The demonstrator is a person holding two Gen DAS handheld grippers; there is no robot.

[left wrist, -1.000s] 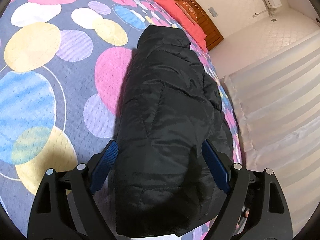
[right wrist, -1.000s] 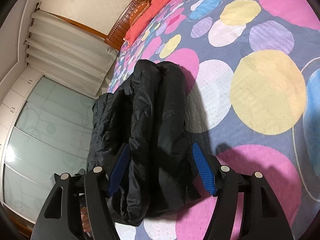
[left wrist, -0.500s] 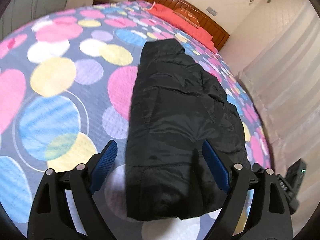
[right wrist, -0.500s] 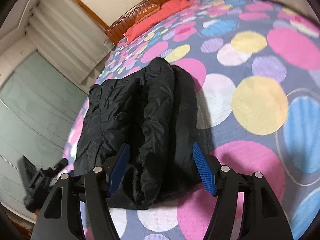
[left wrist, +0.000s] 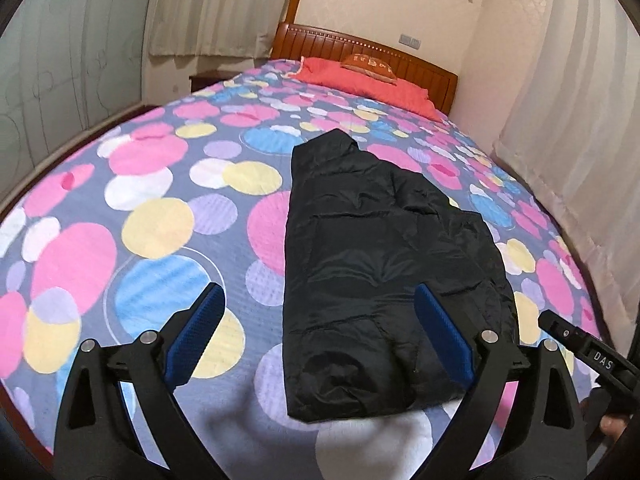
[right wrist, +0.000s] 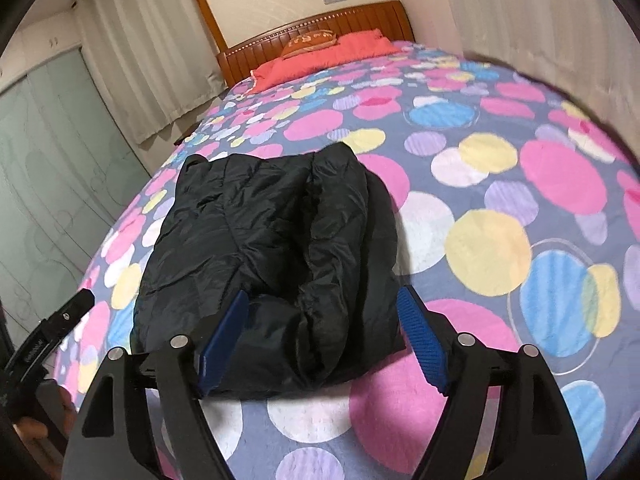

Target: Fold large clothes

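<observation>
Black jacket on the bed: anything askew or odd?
Nothing major. The black jacket lies folded on the dotted bedspread, near its foot edge. The fold is lumpy, with a puffy ridge along one side. Both grippers, left and right, are open, holding nothing.

In your left wrist view, the letters "DAS" read white on the black body of the right gripper at the right edge; lettering on the orange cushion is too blurred to read. In your right wrist view, print on the left gripper is illegible.
</observation>
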